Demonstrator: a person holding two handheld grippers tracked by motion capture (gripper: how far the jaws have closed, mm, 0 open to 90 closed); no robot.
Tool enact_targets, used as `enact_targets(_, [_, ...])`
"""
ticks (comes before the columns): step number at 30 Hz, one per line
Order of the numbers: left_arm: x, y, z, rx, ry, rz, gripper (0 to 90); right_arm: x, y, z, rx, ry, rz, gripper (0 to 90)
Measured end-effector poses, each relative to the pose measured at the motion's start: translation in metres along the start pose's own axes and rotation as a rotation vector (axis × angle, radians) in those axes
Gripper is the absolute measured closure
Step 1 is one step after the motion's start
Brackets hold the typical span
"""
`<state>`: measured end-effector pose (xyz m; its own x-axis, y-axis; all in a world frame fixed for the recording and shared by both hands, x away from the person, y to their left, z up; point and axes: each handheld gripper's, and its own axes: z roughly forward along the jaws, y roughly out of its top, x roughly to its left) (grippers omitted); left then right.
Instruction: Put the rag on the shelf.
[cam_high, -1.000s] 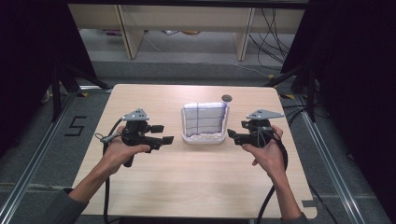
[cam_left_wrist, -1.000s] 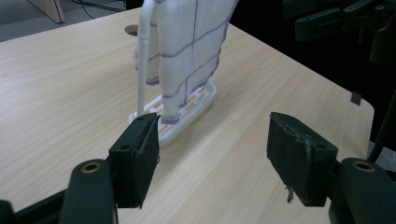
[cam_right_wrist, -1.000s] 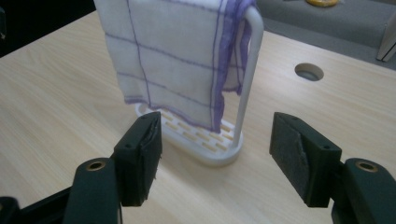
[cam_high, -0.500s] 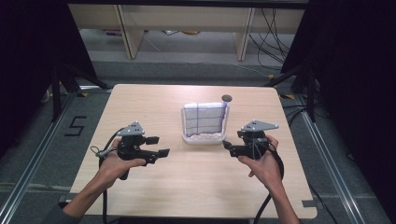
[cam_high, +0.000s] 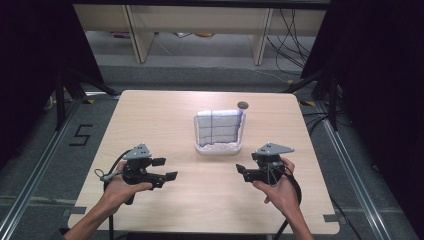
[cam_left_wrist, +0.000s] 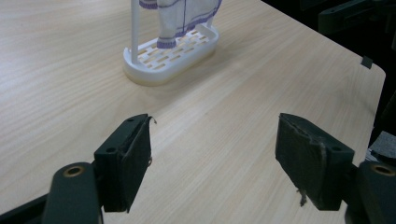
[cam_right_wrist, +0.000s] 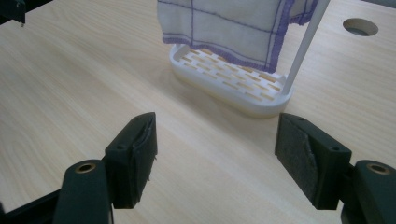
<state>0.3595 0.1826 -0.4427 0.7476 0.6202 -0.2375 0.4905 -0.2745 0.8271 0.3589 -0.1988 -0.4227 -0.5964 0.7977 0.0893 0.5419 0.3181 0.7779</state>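
Floor marking "5" (cam_high: 80, 135) left of table (cam_high: 150, 115); cloth (cam_high: 217, 126) unlabelled.

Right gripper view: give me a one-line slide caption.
Open right gripper above the wooden table, facing a purple-checked white cloth hung on a slotted white rack.

Both hand-held grippers are black, left hand-held gripper (cam_high: 166, 168) and right hand-held gripper (cam_high: 241, 171), each with a grey three-cornered plate on top, a trailing black cable, worn dark pads (cam_left_wrist: 308, 161) and brass-ringed screw holes.
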Motion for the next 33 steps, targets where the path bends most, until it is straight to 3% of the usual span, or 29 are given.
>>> enact_targets(1, [-0.001, -0.002, 0.000, 0.003, -0.002, 0.001, 25.5, -0.002, -0.002, -0.001, -0.002, 0.002, -0.034, 30.9])
enact_targets(4, [-0.004, -0.006, 0.000, 0.007, -0.012, 0.007, 24.3, 0.004, -0.007, -0.003, -0.006, 0.015, -0.012, 30.5])
enact_targets(6, [-0.006, -0.009, 0.000, 0.011, -0.020, 0.015, 23.6, 0.005, -0.010, -0.003, -0.008, 0.020, -0.034, 30.2])
enact_targets(7, [-0.007, -0.010, 0.000, 0.012, -0.023, 0.022, 23.2, 0.008, -0.012, -0.003, -0.008, 0.032, -0.018, 29.8])
enact_targets(12, [-0.011, -0.019, 0.000, 0.017, -0.012, 0.028, 21.8, 0.012, -0.023, 0.000, 0.004, 0.037, -0.040, 29.3])
enact_targets(13, [-0.011, -0.021, 0.001, 0.017, -0.020, 0.026, 21.6, 0.014, -0.025, 0.001, 0.011, 0.044, -0.016, 29.3])
enact_targets(14, [-0.011, -0.023, 0.000, 0.030, -0.014, 0.032, 21.2, 0.013, -0.027, 0.002, 0.013, 0.049, -0.042, 29.1])
enact_targets(16, [-0.012, -0.027, 0.000, 0.029, -0.020, 0.027, 20.4, 0.015, -0.032, 0.003, 0.025, 0.054, -0.013, 28.8])
enact_targets(18, [-0.014, -0.030, -0.001, 0.030, -0.014, 0.034, 19.8, 0.015, -0.037, 0.004, 0.028, 0.055, -0.024, 26.0])
enact_targets(19, [-0.013, -0.031, -0.001, 0.038, -0.025, 0.039, 19.3, 0.018, -0.039, 0.003, 0.040, 0.059, 0.000, 24.9])
enact_targets(20, [-0.014, -0.033, -0.002, 0.029, -0.016, 0.040, 19.0, 0.016, -0.041, 0.004, 0.030, 0.062, -0.023, 24.0])
enact_targets(22, [-0.015, -0.036, -0.003, 0.027, -0.009, 0.041, 18.6, 0.017, -0.045, 0.003, 0.026, 0.067, -0.023, 22.3])
enact_targets(24, [-0.015, -0.040, -0.004, 0.031, -0.015, 0.039, 18.2, 0.022, -0.051, 0.004, 0.020, 0.085, 0.023, 19.3])
enact_targets(25, [-0.015, -0.042, -0.004, 0.032, -0.023, 0.038, 18.2, 0.020, -0.053, 0.004, 0.018, 0.075, -0.016, 19.0])
enact_targets(27, [-0.017, -0.047, -0.004, 0.032, -0.024, 0.036, 18.2, 0.025, -0.059, 0.005, 0.016, 0.097, 0.012, 17.3])
enact_targets(28, [-0.018, -0.048, -0.004, 0.036, -0.026, 0.034, 18.2, 0.024, -0.060, 0.005, 0.018, 0.088, -0.023, 17.0])
enact_targets(30, [-0.020, -0.053, -0.005, 0.042, -0.019, 0.045, 18.2, 0.026, -0.064, 0.004, 0.020, 0.095, -0.036, 16.6])
enact_targets(33, [-0.023, -0.059, -0.005, 0.055, -0.016, 0.045, 18.2, 0.028, -0.068, 0.001, 0.017, 0.103, -0.024, 16.2])
